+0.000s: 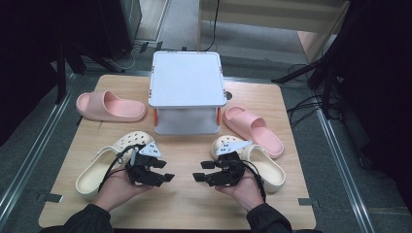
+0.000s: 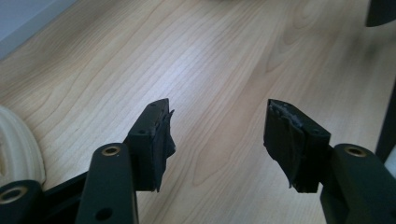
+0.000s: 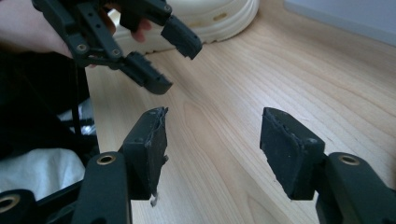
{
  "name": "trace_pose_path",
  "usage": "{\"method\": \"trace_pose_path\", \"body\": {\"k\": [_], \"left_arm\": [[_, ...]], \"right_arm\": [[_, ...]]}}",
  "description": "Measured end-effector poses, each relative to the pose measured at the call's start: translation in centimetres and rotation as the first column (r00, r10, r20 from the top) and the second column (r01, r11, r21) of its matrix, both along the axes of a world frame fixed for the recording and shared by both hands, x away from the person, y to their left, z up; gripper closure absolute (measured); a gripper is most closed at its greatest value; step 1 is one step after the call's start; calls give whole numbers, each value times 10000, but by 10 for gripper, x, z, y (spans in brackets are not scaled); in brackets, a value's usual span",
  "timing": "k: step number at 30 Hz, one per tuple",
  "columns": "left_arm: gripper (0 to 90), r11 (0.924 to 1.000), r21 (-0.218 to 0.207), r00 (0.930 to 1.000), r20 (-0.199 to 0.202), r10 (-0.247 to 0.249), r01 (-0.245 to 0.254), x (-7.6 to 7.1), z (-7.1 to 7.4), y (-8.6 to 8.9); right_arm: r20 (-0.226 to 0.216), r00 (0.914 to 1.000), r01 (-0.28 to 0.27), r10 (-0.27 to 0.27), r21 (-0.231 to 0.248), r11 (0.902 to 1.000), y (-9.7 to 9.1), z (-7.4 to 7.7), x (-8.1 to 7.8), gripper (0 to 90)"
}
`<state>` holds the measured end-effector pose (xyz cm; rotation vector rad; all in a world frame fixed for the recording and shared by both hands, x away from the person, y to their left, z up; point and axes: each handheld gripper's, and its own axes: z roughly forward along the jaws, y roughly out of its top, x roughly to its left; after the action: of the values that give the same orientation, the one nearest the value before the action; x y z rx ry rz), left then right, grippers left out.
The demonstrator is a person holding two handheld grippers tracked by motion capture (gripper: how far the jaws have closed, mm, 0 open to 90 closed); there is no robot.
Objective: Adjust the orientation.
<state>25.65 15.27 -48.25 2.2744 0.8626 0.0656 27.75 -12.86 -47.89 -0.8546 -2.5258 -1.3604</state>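
Left tongs [image 1: 166, 171] and right tongs [image 1: 200, 171]: both open, empty, near the surface's [image 1: 184, 204] front edge, each beside a cream clog [image 1: 99, 167].

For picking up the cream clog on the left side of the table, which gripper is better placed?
Left. The left gripper sits right beside that cream clog, jaws open and empty. The right gripper is across the table's middle, next to the other cream clog.

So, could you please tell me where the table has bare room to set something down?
Bare wood lies along the near edge of the table and between the white rack and both tools. Crowded: cream clog left, cream clog and pink slide right.
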Motion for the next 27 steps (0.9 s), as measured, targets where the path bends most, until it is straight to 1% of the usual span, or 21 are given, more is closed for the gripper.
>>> {"method": "trace_pose_path", "body": {"k": [2, 3, 4, 5, 6, 7, 8, 9, 10, 11, 14, 16, 17, 18, 19, 21, 22, 23, 24, 25, 27], "left_arm": [[409, 10000, -1, 10000, -4, -87, 87, -1, 0, 1], [426, 10000, -5, 10000, -17, -49, 49, -1, 1, 1], [426, 10000, 16, 10000, -15, -33, 33, -1, 1, 2], [433, 10000, 19, 10000, 4, -3, 3, 0, 1, 3], [439, 10000, -35, 10000, -14, 33, -33, 0, 1, 4], [442, 10000, -28, 10000, -23, 40, -40, 0, 1, 5], [443, 10000, -28, 10000, -23, 40, -40, 0, 1, 5], [444, 10000, 54, 10000, -14, 39, -39, 0, 1, 6], [444, 9999, 90, 10000, -5, 49, -49, 0, 1, 7], [444, 9998, 138, 9999, -28, 134, -134, -1, 1, 8], [443, 9999, 130, 9999, -21, 113, -112, -1, 2, 10], [439, 9998, 63, 9997, -118, 195, -194, -2, 2, 11], [440, 9998, 96, 9998, -99, 185, -184, -2, 2, 13], [441, 9998, 85, 9998, -110, 181, -180, -2, 2, 13], [441, 9997, 45, 9996, -134, 258, -257, -2, 2, 14], [446, 9994, 36, 9992, -206, 352, -351, -2, 3, 15], [466, 9994, 36, 9992, -206, 352, -351, -2, 3, 15], [484, 9991, 94, 9991, -157, 403, -402, -3, 3, 16], [484, 9990, 129, 9988, -255, 420, -417, -3, 4, 16], [501, 9990, 135, 9986, -312, 428, -424, -4, 5, 18], [503, 9989, 135, 9983, -353, 460, -455, -5, 5, 21]], "right_arm": [[2, 10000, 74, -74, 41, 10000, 0, 0, -1, 420], [6, 9999, 137, -137, -70, 9999, 1, -1, -4, 451], [6, 9999, 137, -137, -70, 9999, 1, -1, -4, 451], [110, 9998, 184, -182, -200, 9996, 1, -1, -4, 459], [472, 9985, 310, -284, -551, 9980, 2, -2, -6, 479], [649, 9974, 357, -316, -628, 9974, 3, -2, -7, 485], [649, 9974, 357, -316, -628, 9974, 3, -2, -7, 485], [1005, 9946, 344, -263, -797, 9962, 2, -3, -8, 488], [1005, 9946, 344, -263, -797, 9962, 2, -3, -8, 488], [1235, 9922, 320, -195, -1000, 9945, 2, -3, -9, 488], [1348, 9907, 322, -167, -1133, 9930, 2, -3, -9, 488], [1278, 9917, 280, -134, -1131, 9932, 2, -3, -10, 493], [1148, 9932, 322, -198, -1072, 9937, 1, -3, -10, 495], [852, 9957, 441, -360, -948, 9945, 1, -2, -9, 495], [726, 9961, 552, -497, -756, 9956, 0, -1, -8, 500], [831, 9956, 496, -433, -754, 9959, 0, -1, -7, 509], [831, 9956, 496, -433, -754, 9959, 0, -1, -7, 509], [1068, 9935, 489, -387, -937, 9944, 0, -1, -7, 517], [1068, 9935, 489, -387, -937, 9944, 0, -1, -7, 517], [1371, 9901, 442, -305, -976, 9942, 0, -2, -8, 538], [1309, 9912, 311, -191, -906, 9954, 0, -2, -7, 545]]}}
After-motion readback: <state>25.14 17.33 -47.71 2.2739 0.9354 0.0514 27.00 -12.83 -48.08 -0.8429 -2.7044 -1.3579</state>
